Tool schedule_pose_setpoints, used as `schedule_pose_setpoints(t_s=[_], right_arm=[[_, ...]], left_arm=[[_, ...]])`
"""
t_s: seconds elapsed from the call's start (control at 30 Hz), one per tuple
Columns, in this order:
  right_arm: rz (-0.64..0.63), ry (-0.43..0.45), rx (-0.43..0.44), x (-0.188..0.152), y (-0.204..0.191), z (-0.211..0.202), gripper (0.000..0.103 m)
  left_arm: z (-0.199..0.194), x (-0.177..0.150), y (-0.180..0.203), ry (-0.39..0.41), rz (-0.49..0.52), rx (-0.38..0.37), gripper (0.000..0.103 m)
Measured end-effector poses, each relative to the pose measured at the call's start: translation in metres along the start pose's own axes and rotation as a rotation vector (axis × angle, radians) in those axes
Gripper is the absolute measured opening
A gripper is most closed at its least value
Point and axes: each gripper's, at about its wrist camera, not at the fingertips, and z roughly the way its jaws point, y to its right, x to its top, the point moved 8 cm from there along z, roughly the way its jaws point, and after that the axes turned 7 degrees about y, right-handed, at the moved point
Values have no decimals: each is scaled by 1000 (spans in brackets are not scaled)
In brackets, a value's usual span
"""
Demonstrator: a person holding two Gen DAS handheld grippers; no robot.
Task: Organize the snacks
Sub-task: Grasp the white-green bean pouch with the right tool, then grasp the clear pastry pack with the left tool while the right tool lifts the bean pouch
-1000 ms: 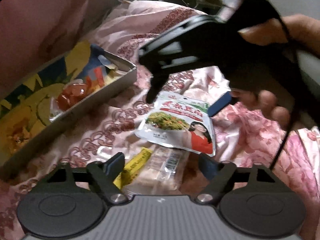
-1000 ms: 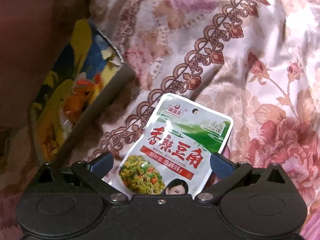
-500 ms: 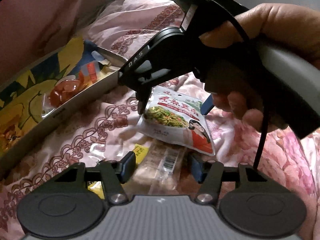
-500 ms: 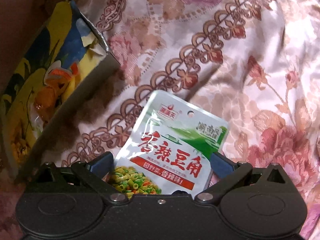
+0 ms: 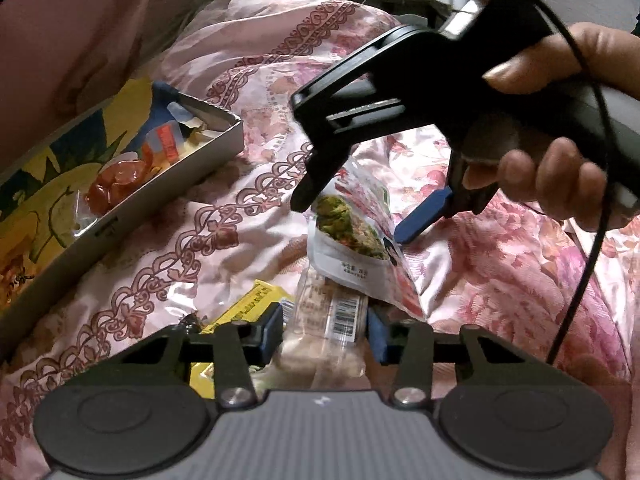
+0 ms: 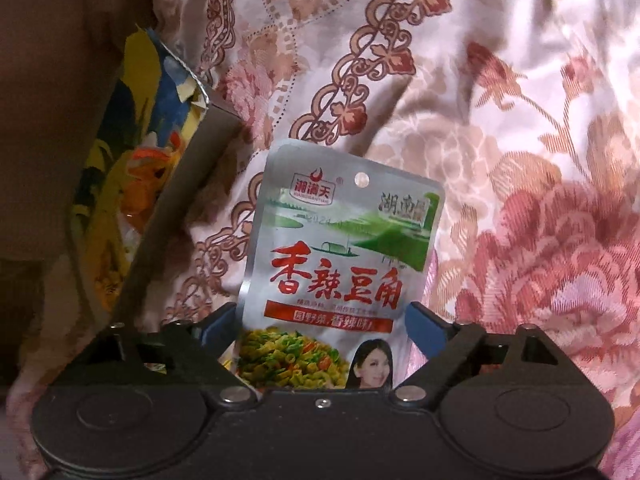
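Since the earlier frame, both grippers' jaws have narrowed and are closing: the left gripper [image 5: 324, 330] around a clear barcoded snack pack [image 5: 332, 320], the right gripper [image 6: 320, 322] around a silver-green pouch [image 6: 340, 272], contact uncertain. Left of both lies the snack box [image 5: 168, 184].

- My left gripper [image 5: 325, 330] is matt black plastic, with blue pads that look rubbery.
- The clear wrapper [image 5: 328, 320] between them is crinkly, see-through film.
- The silver pouch [image 6: 340, 272] is glossy foil-look plastic.
- The bedspread [image 6: 500, 140] is satiny woven cloth with a soft sheen.
- The box [image 5: 200, 156] looks like printed cardboard, plain grey outside.
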Motion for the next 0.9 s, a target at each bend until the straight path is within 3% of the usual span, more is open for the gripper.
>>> schedule_pose_setpoints(t_s=[0.33,0.67,0.73,0.9], right_arm=[[75,4,133,-11,8,-40,68],[8,63,53,-19,21,-77,51],[-13,55,9,-22,29,-73,41],[2,18,-35,-34,50,-56,35]], left_arm=[[-5,-1,1,-13,-56,17,43],[-11,-2,3,-15,-91,35,41],[-10,-1,4,-16,-94,37,41],[-5,1,6,-15,-92,33,41]])
